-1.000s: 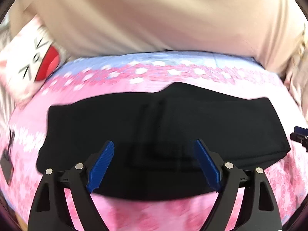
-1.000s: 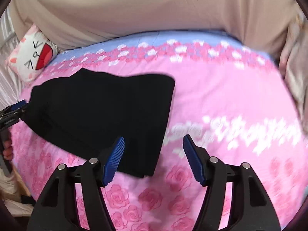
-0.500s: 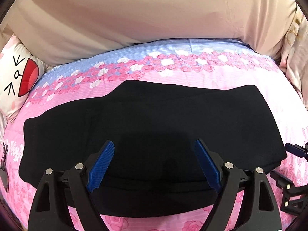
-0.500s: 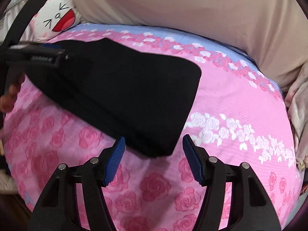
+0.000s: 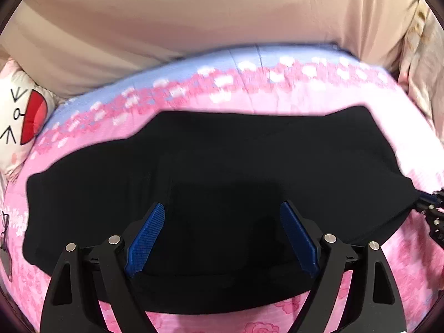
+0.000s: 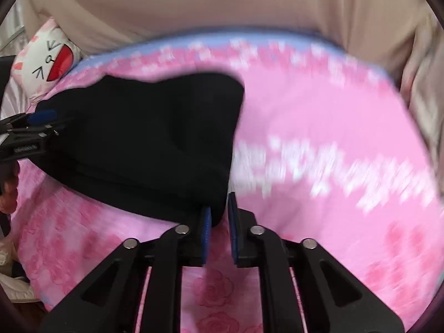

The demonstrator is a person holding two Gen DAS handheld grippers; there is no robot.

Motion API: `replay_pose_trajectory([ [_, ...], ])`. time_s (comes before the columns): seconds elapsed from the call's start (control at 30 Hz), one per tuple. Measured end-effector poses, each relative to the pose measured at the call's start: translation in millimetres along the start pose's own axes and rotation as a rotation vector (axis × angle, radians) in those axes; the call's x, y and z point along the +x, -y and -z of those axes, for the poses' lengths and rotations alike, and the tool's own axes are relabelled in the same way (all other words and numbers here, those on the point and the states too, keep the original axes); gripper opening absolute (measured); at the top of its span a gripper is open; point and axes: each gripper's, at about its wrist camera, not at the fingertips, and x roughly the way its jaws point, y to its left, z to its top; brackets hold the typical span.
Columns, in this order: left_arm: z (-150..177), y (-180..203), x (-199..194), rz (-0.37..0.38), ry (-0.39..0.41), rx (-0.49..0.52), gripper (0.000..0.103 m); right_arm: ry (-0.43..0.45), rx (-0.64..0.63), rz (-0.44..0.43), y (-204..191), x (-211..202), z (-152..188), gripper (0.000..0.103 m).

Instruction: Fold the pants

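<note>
The black pants [image 5: 222, 172] lie folded lengthwise across a pink floral bedspread [image 5: 277, 97]. My left gripper [image 5: 222, 236] is open, its blue pads spread wide just above the near middle of the pants. In the right wrist view the pants [image 6: 144, 138] fill the left half, and my right gripper [image 6: 219, 222] is shut on their near right corner. The right gripper also shows at the right edge of the left wrist view [image 5: 430, 205], at the pants' corner. The left gripper shows at the left edge of the right wrist view [image 6: 30, 130].
A white cartoon-face pillow [image 5: 19, 122] lies at the bed's far left. A beige sheet or headboard cover [image 5: 208, 22] rises behind the bed. Beige fabric [image 6: 424, 91] hangs at the right. The bedspread right of the pants [image 6: 333, 138] carries nothing.
My right gripper has closed from wide open onto the pants' near right corner. The left gripper stays open over the pants. Both views are blurred by motion.
</note>
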Motion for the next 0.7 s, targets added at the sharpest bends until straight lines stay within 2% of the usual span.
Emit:
replay_pose_trajectory([
  [0.1, 3.6, -2.5, 6.1, 0.002, -0.013, -0.014, 0.083, 0.034, -0.012, -0.007, -8.8, -19.6, -1.7, 0.013],
  [0.2, 3.2, -15.2, -7.3, 0.03, 0.024, -0.039, 0.083, 0.119, 0.008, -0.036, -14.4, -56.3, -14.1, 0.015],
  [0.27, 3.0, -23.2, -2.2, 0.023, 0.017, -0.058, 0.083, 0.173, 0.008, -0.108, -24.9, -67.0, -32.4, 0.015],
  [0.33, 3.2, -27.1, 10.3, 0.02, -0.014, -0.077, 0.084, 0.14, -0.015, -0.166, -36.9, -45.8, -47.8, 0.014],
  [0.4, 4.5, -30.1, 14.7, 0.029, -0.013, -0.083, 0.087, 0.073, -0.019, -0.136, -37.6, -16.8, -50.8, 0.014],
  [0.43, 5.8, -34.3, 14.2, 0.053, -0.018, -0.096, 0.087, 0.023, -0.012, -0.079, -30.8, 2.5, -47.1, 0.01],
  [0.47, 7.6, -41.4, 11.5, 0.083, -0.021, -0.117, 0.087, 0.004, 0.004, -0.068, -23.4, 10.9, -43.0, 0.01],
  [0.5, 9.8, -48.5, 7.6, 0.094, -0.022, -0.132, 0.087, 0.014, 0.039, -0.098, -17.3, 8.1, -40.0, 0.01],
  [0.57, 16.4, -79.6, -10.6, 0.079, 0.013, -0.194, 0.086, 0.024, 0.077, -0.068, -18.0, -9.4, -41.9, 0.011],
  [0.6, 19.2, -92.7, -17.8, 0.075, 0.028, -0.223, 0.086, 0.047, 0.051, -0.043, -27.0, -20.2, -47.1, 0.016],
  [0.63, 24.8, -118.6, -28.7, 0.071, 0.048, -0.281, 0.086, 0.068, 0.014, -0.03, -37.6, -28.7, -53.3, 0.016],
  [0.7, 37.0, -160.2, -41.5, 0.051, 0.066, -0.384, 0.086, 0.107, -0.086, -0.073, -81.4, -42.9, -74.9, 0.017],
])
